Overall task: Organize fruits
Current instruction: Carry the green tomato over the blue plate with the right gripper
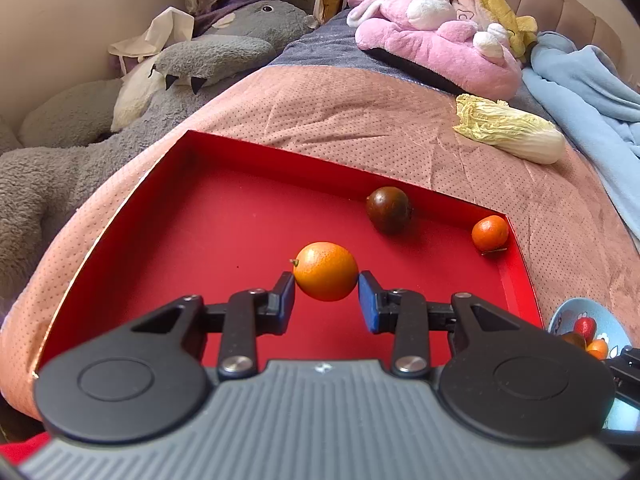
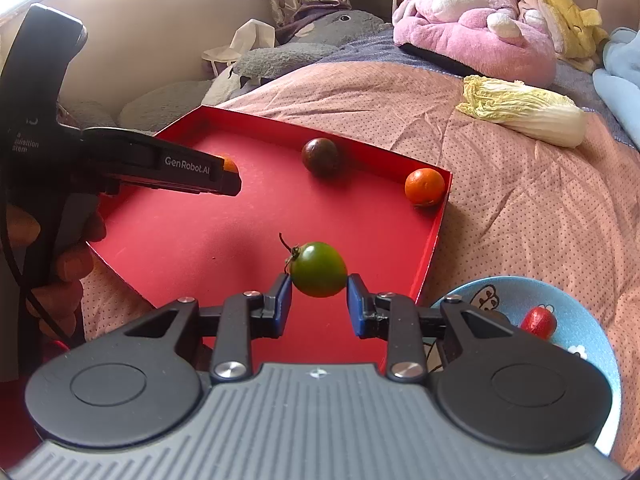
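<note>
My left gripper point(image 1: 326, 294) is shut on an orange fruit point(image 1: 326, 271) and holds it above the red tray point(image 1: 224, 216). My right gripper point(image 2: 319, 302) is shut on a green tomato point(image 2: 319, 269) above the tray's near right part point(image 2: 436, 224). A dark brown fruit point(image 1: 389, 210) point(image 2: 321, 157) and a small orange point(image 1: 489, 233) point(image 2: 424, 186) lie in the tray by its far wall and right corner. The left gripper also shows in the right wrist view point(image 2: 230, 174), its orange mostly hidden behind it.
A blue bowl point(image 2: 576, 312) point(image 1: 568, 312) with a red fruit point(image 2: 538, 322) and other fruits sits right of the tray on the pink bedspread. A napa cabbage point(image 1: 512, 128) point(image 2: 524, 110) lies further back. Plush toys and a blue blanket point(image 1: 588, 80) lie at the head of the bed.
</note>
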The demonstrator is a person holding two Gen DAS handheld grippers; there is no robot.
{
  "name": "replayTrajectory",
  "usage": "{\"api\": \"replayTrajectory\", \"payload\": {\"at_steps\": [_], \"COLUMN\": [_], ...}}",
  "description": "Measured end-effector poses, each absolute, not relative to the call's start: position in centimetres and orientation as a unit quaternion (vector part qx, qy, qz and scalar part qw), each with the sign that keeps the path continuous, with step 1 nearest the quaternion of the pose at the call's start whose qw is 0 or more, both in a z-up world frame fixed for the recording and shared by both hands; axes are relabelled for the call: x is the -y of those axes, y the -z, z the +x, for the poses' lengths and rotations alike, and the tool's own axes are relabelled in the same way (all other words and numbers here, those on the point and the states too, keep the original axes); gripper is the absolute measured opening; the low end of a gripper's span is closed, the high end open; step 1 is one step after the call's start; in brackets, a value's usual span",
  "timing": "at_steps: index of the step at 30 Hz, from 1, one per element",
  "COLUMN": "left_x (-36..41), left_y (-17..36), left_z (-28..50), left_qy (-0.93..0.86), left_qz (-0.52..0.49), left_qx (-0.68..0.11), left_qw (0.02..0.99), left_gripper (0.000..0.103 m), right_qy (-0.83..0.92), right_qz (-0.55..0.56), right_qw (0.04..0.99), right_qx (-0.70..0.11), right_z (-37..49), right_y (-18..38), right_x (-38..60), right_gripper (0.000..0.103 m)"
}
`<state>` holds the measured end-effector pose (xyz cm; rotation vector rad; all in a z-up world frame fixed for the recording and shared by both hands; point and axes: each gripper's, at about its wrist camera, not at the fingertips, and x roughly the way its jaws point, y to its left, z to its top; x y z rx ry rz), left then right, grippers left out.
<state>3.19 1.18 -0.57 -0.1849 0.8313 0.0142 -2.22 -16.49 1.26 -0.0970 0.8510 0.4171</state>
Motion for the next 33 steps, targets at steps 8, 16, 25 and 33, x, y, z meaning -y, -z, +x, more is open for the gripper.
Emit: {"api": "replayTrajectory", "payload": {"at_steps": [8,16,25,33], "left_x": [-0.4,0.8,1.2,2.0], "left_y": [0.3,0.3,0.1,-0.2], "left_z": [1.9,0.9,0.1,-0.5], "left_qy": [-0.005,0.0,-0.002,0.001], "left_qz": [-0.084,-0.072,-0.069,-0.057], "left_qx": [-0.4,-0.396,-0.391,-0.385], "left_qw": [0.913,0.915,0.918,0.921], "left_gripper": [0.038,0.038,0.038,0.038], "right_qy": [-0.208,-0.211,-0.212,-0.206], "right_qz": [-0.045,-0.04,-0.036,-0.03], "right_qw": [0.89,0.893,0.897,0.901], "right_qx": [-0.403,-0.395,-0.386,-0.38], "right_z": [-2.9,-3.5,-4.3,-5.2], "right_y": [-1.6,-2.1,-2.6,-3.0], "right_x": [16.4,16.8,17.6,18.7], "right_gripper": [0.035,0.035,0.035,0.035]}}
